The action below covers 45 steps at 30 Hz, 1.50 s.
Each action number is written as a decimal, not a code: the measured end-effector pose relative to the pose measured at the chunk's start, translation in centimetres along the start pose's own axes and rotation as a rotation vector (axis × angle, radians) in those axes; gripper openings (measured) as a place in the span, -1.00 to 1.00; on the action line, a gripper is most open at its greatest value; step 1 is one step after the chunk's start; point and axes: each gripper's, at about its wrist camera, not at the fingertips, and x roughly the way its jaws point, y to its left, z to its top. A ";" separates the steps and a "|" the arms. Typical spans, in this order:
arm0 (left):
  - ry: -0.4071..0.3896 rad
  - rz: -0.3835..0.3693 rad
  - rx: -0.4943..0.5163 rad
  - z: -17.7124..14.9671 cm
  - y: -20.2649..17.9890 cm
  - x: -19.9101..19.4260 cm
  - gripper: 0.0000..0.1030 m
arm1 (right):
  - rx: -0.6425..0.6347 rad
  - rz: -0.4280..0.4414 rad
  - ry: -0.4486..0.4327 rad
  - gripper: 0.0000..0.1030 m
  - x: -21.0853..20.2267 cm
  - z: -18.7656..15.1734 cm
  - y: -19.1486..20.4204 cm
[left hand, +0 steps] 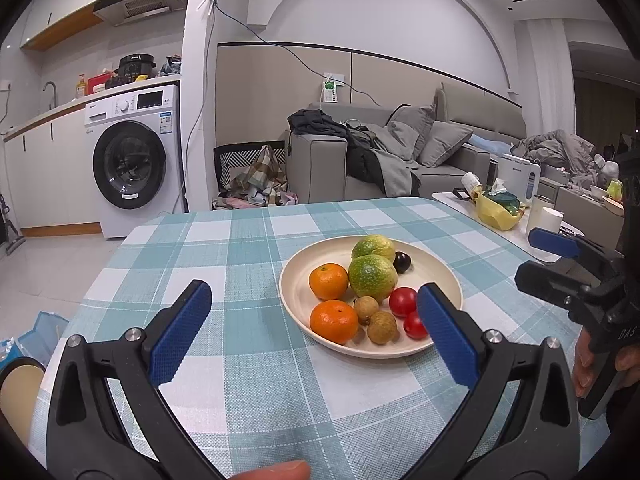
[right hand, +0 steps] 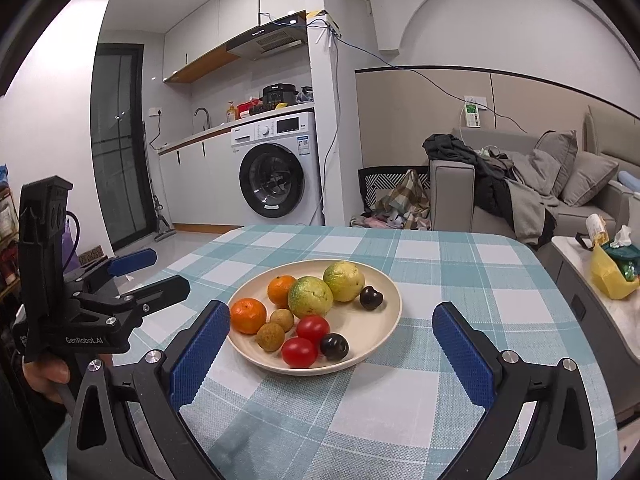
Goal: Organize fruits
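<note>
A: How do the fingers stand?

B: The left gripper [left hand: 314,328] has its blue ribbed fingers [left hand: 182,330] spread wide and holds nothing; its right finger overlaps the near right rim of the plate [left hand: 294,292] in view, though I cannot tell if it touches. The right gripper [right hand: 330,354] is just as wide apart and empty, with the plate [right hand: 394,304] between and beyond its fingers [right hand: 464,356].

A: And the fruit?

B: All on the plate, a round, smooth cream dish on the tabletop [right hand: 420,400], which wears a woven teal-and-white check cloth. Two glossy mandarins [left hand: 334,321], two mottled green-yellow round fruits [left hand: 372,276], two rough tan longans [left hand: 382,327], two shiny red tomatoes [left hand: 403,301], and two dark, smooth plum-like fruits [right hand: 334,346], packed close, several touching.

A: Any writing?

B: "GenRobot.AI" in white on the black body of the left gripper in the right wrist view. A white washing machine [right hand: 280,172] stands behind; its labels are too small to read.
</note>
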 end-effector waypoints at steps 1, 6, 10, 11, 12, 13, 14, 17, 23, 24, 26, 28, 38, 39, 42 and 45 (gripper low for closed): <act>0.001 0.000 -0.001 0.0 0.0 0.0 0.99 | -0.004 0.001 0.003 1.00 0.1 0.0 0.1; 0.007 0.000 -0.006 0.0 -0.2 -0.1 0.99 | 0.005 0.003 0.002 1.00 -0.1 0.0 -0.1; 0.008 0.002 -0.006 -0.1 -0.3 0.0 0.99 | 0.003 0.003 0.003 1.00 -0.1 0.0 -0.2; 0.008 0.001 -0.007 -0.1 -0.3 -0.1 0.99 | 0.004 0.003 0.002 1.00 -0.1 0.0 -0.2; 0.008 0.002 -0.007 -0.1 -0.4 -0.1 0.99 | 0.005 0.002 0.003 1.00 -0.1 0.0 -0.1; 0.008 0.003 -0.006 -0.1 -0.3 0.0 0.99 | 0.005 0.002 0.003 1.00 -0.1 0.0 -0.2; 0.008 0.002 -0.006 0.0 -0.3 0.0 0.99 | 0.005 0.003 0.002 1.00 -0.1 0.0 -0.1; 0.008 0.003 -0.005 -0.1 -0.3 -0.1 0.99 | 0.005 0.003 0.002 1.00 -0.1 0.0 -0.1; 0.008 0.002 -0.006 0.0 -0.2 0.0 0.99 | 0.005 0.003 0.002 1.00 -0.1 0.0 -0.1; 0.008 0.003 -0.006 0.0 -0.2 0.0 0.99 | 0.005 0.003 0.003 1.00 -0.1 0.0 -0.1; 0.008 0.002 -0.006 0.0 -0.3 0.0 0.99 | 0.005 0.003 0.003 1.00 -0.1 0.0 -0.1; 0.008 0.002 -0.005 0.0 -0.3 0.0 0.99 | 0.004 0.003 0.003 1.00 -0.1 0.0 -0.1; 0.009 0.003 -0.007 0.0 -0.2 0.0 0.99 | 0.005 0.003 0.003 1.00 -0.1 0.0 -0.1; 0.009 0.003 -0.007 0.0 -0.2 0.0 0.99 | 0.005 0.003 0.003 1.00 -0.1 0.0 -0.1; 0.009 0.003 -0.008 0.0 -0.1 0.0 0.99 | 0.005 0.003 0.003 1.00 -0.1 0.0 -0.1; 0.010 0.002 -0.008 0.0 -0.2 0.0 0.99 | 0.005 0.003 0.003 1.00 -0.1 0.0 -0.1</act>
